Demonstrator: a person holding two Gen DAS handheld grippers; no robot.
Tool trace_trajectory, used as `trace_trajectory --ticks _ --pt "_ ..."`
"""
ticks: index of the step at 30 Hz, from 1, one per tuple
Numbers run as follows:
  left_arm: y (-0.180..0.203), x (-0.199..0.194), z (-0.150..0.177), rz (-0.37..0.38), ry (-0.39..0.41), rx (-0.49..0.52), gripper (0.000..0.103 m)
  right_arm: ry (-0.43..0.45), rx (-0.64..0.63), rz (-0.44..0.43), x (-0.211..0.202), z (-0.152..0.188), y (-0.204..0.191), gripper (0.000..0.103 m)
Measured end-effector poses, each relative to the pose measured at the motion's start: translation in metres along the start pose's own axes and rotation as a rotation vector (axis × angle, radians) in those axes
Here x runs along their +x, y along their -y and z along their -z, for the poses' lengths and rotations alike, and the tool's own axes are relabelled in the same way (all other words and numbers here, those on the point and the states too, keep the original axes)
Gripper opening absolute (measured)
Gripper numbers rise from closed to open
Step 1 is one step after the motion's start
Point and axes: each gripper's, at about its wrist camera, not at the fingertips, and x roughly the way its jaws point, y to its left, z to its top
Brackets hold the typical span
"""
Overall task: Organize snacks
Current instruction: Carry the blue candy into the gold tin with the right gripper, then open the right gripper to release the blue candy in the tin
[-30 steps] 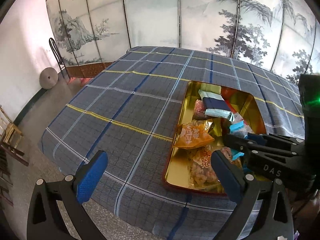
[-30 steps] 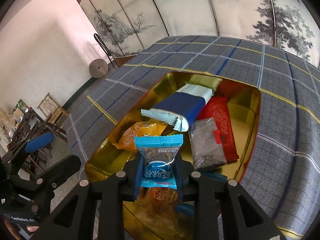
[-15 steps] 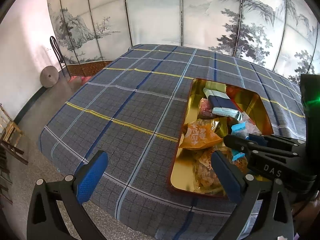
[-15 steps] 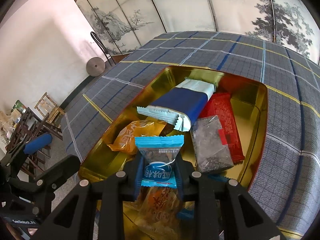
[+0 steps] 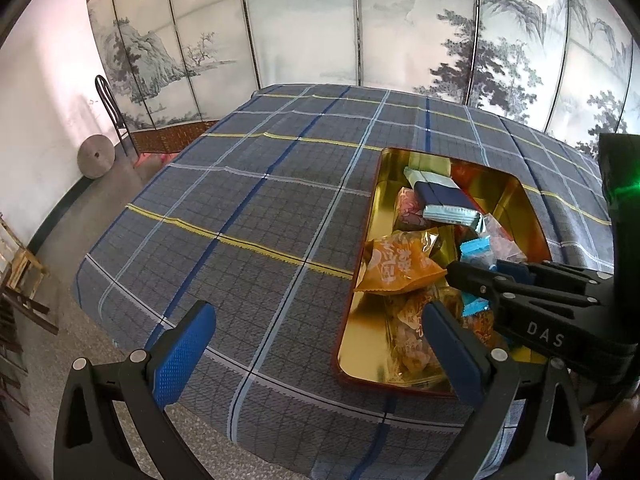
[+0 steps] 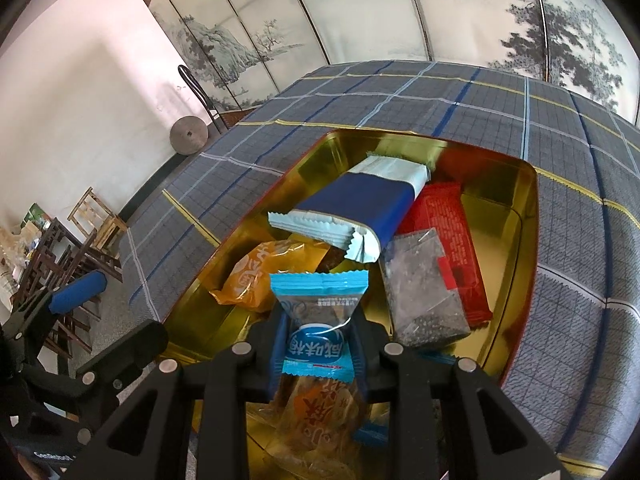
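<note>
A gold tin tray (image 6: 524,216) with a red rim sits on the plaid tablecloth; it also shows in the left wrist view (image 5: 360,344). It holds a blue and white bar (image 6: 360,204), a red packet (image 6: 448,236), a clear dark packet (image 6: 424,292) and orange snack bags (image 6: 256,276). My right gripper (image 6: 318,344) is shut on a light blue candy packet (image 6: 320,320) and holds it over the tray's near end. My left gripper (image 5: 316,356) is open and empty above the table's near left edge, beside the tray.
The plaid tablecloth (image 5: 248,208) covers the table to the left of the tray. A painted folding screen (image 5: 360,28) stands behind. A chair (image 5: 112,108) and a round stone disc (image 5: 96,156) are by the left wall. Wooden stools (image 6: 80,236) stand on the floor.
Both grippers have drawn slightly back and up from the tray. The right gripper still holds the blue packet; the left gripper stays open.
</note>
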Motion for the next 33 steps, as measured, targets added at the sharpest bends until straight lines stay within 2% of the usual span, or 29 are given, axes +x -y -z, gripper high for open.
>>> trace_trajectory --ticks 22,33 --pt "-0.0013 0.0061 0.0005 -0.006 -0.004 0.004 0.102 -0.002 -0.015 0.008 0.0054 -0.0010 -0.0011 0.029" --pt "-0.0023 0.0087 -0.0002 -0.006 -0.007 -0.002 0.102 0.015 -0.008 0.005 0.0014 -0.0010 -0.0005 0.036"
